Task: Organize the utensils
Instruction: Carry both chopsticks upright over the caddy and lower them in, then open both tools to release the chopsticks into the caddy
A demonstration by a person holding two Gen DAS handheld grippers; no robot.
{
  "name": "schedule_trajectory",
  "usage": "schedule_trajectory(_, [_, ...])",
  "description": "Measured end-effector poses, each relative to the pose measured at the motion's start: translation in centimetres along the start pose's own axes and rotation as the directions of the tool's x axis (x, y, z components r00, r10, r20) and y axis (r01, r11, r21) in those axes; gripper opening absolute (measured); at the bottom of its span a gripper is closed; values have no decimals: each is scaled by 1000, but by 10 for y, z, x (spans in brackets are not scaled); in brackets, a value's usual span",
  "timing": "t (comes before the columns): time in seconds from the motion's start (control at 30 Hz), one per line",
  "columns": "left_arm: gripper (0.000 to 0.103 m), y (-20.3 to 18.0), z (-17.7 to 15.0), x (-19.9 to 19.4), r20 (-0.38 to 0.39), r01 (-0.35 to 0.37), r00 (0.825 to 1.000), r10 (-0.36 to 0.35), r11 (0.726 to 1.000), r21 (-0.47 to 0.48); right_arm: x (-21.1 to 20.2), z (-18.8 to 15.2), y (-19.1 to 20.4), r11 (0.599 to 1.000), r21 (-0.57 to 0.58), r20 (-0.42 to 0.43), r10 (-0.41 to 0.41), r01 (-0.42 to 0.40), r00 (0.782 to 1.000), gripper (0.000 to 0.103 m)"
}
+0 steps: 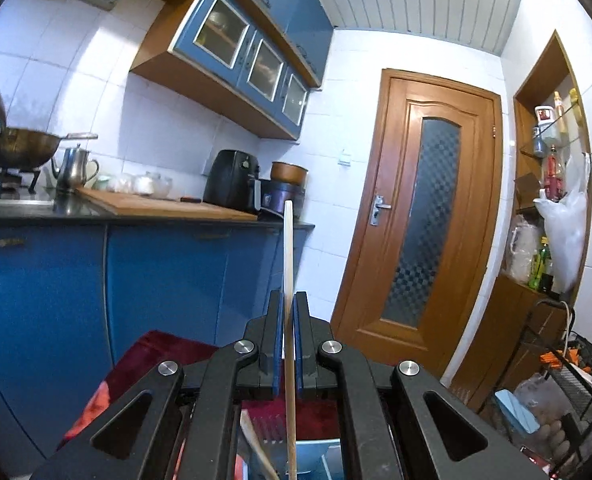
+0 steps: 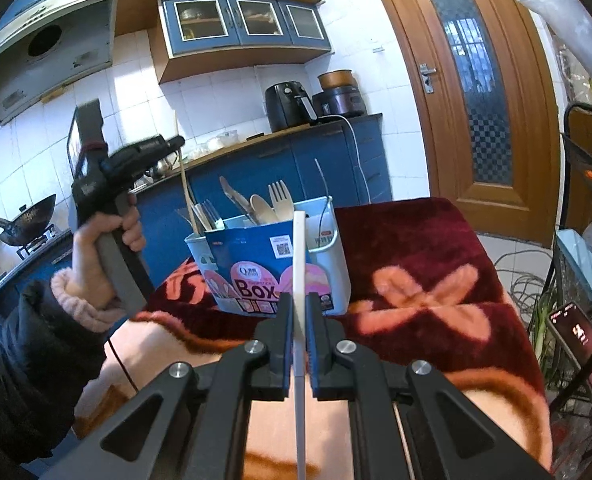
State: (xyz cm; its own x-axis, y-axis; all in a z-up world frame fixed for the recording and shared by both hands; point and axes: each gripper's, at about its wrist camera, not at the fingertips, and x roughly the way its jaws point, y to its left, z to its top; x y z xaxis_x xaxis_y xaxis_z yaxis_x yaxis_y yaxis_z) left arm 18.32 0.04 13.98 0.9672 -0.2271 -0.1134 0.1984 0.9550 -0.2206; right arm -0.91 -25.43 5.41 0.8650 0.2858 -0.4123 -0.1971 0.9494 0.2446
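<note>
Left gripper (image 1: 288,300): we see its blue pads clenched on a wooden chopstick (image 1: 288,264). In the right wrist view the same tool (image 2: 178,143) is raised at the far left, above the box, held by the person's left hand (image 2: 104,240).
Wooden chopstick: it stands roughly upright between the pads, its top reaching past the countertop (image 1: 144,216) edge in the left wrist view. In the right wrist view its thin shaft (image 2: 184,184) runs down from the fingers toward the left part of the box; we cannot tell whether the lower tip touches anything.
Right gripper (image 2: 300,300): clamped on a white chopstick (image 2: 299,264), which runs straight up the middle between the pads.
White chopstick: its upper end lies in front of the box's near face; we cannot tell whether the two touch.
Utensil box (image 2: 335,264): pale blue, with a printed card on its near face, standing on a dark red floral blanket (image 2: 415,280) in the middle of the scene.
Box contents: a wooden fork (image 2: 280,198), a wooden spoon (image 2: 263,208), metal tongs (image 2: 236,198) and metal forks (image 2: 210,212), all handle-down.
Background: we note blue cabinets, an air fryer (image 2: 290,106) on the far counter, a wok (image 2: 26,220) on the stove at left, a wooden door (image 2: 467,92) at right.
</note>
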Motion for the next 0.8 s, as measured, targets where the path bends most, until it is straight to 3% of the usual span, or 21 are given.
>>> schedule_trajectory(0.17, [4,5,-25,2,-25,-8,1000,8,1000,11,9,16,7,998,-56,6,-21,21,1000,8])
schedule_trajectory(0.4, [4,10,-44,1,-41,6,999,-5,1000,13,32,56,13,993,-104,114,-34,46,993,8])
schedule_trajectory(0.8, [4,14,-54,0,-49,31,998,-31,999,-14,92,106,19,988,-127,334,-43,90,942,8])
